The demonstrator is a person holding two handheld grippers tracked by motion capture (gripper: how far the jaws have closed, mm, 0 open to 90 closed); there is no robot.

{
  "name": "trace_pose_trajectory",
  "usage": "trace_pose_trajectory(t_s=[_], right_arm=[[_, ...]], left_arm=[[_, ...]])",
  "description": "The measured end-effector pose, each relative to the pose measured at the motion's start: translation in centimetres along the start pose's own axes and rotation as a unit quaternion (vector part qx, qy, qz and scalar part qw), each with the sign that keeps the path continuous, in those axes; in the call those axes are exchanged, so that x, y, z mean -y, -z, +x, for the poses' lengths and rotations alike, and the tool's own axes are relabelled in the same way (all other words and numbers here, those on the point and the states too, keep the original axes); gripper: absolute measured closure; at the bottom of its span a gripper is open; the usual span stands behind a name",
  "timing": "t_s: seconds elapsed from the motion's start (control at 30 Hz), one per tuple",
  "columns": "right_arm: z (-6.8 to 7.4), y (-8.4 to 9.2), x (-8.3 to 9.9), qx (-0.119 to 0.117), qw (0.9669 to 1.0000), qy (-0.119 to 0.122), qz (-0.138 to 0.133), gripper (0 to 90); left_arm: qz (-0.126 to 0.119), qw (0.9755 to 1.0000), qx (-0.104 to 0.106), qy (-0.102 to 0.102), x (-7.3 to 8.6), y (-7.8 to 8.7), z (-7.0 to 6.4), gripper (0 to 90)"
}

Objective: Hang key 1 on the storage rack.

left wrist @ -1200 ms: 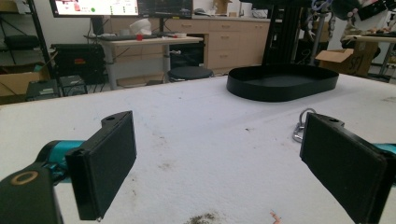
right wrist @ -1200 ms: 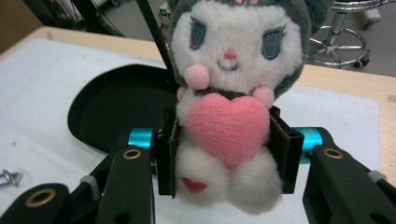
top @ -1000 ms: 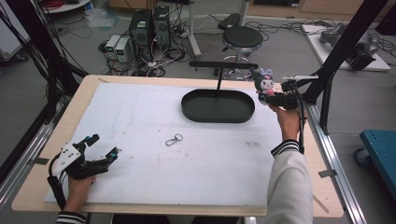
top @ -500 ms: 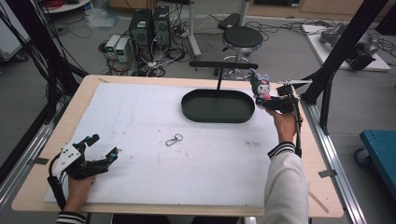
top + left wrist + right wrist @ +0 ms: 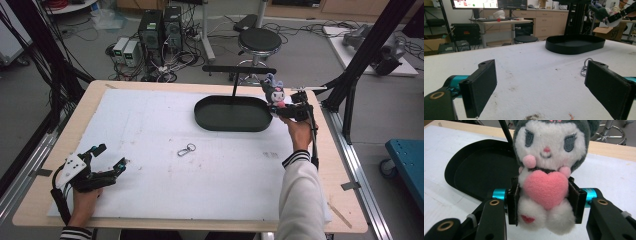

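A small plush toy (image 5: pixel 549 170) with a grey hood, white face and pink heart is pinched at its body between the pads of my right gripper (image 5: pixel 546 202). In the high view the plush toy (image 5: pixel 274 93) hangs by the right end of the black oval tray (image 5: pixel 233 114), with the right gripper (image 5: pixel 282 109) just right of the tray's rim. My left gripper (image 5: pixel 107 160) rests low at the table's near left, jaws wide apart with nothing between them. A metal key ring clasp (image 5: pixel 186 149) lies on the white mat (image 5: pixel 150 130) mid-table, seen past the left gripper (image 5: pixel 539 85) as the clasp (image 5: pixel 584 68).
A black T-shaped stand (image 5: pixel 238 70) rises behind the tray. The wooden table edge (image 5: pixel 340 165) frames the mat. Beyond the table are a stool (image 5: pixel 260 40), computer boxes (image 5: pixel 157 25) and cables on the floor.
My right gripper has sunk and drifted left with the plush toy, nearer the tray's right end. The left gripper has stayed put.
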State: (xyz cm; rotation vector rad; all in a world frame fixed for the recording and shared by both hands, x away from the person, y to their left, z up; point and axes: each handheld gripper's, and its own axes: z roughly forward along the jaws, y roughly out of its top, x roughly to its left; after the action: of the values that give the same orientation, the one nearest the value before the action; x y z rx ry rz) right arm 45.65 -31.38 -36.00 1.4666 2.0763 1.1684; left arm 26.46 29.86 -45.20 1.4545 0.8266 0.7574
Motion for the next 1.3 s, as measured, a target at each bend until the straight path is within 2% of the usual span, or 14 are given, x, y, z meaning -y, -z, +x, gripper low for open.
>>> trace_pose_trajectory(t_s=[0.53, 0.7, 1.07, 1.1, 1.13, 1.23, 1.27, 1.3], right_arm=[[-0.3, -1.6, 0.1, 0.005, 0.9999, 0.0, -0.013, 53.8], [-0.1, -2.1, 0.1, 0.002, 0.9997, -0.013, -0.018, 53.8], [-0.2, -2.5, 0.1, 0.004, 0.9996, -0.009, -0.026, 52.3], [-0.2, -2.5, 0.2, 0.005, 0.9995, -0.008, -0.029, 45.7], [-0.2, -2.5, 0.2, 0.005, 0.9995, -0.008, -0.029, 45.7], [-0.4, -2.5, 0.2, 0.014, 0.9987, -0.016, -0.047, 14.4], [-0.4, -2.4, 0.1, 0.02, 0.9986, -0.014, -0.048, 9.8], [-0.4, -2.2, 0.1, 0.019, 0.9987, -0.008, -0.046, 9.6]], left_arm=[[0.0, 1.0, 0.0, -0.001, 0.0, 0.0, 0.0, 11.2], [0.001, 1.0, 0.0, -0.001, 0.0, 0.0, 0.0, 11.2], [0.0, 1.0, 0.0, -0.001, 0.0, 0.0, 0.0, 11.2], [0.0, 1.0, 0.0, -0.001, 0.0, 0.0, 0.0, 11.2], [0.0, 1.0, 0.0, -0.001, 0.0, 0.0, 0.0, 11.2], [0.001, 1.0, 0.0, -0.001, 0.0, 0.0, 0.0, 11.2], [0.0, 1.0, 0.0, 0.0, 0.0, 0.0, 0.0, 11.2], [0.0, 1.0, 0.0, 0.0, 0.0, 0.0, 0.0, 11.2]])
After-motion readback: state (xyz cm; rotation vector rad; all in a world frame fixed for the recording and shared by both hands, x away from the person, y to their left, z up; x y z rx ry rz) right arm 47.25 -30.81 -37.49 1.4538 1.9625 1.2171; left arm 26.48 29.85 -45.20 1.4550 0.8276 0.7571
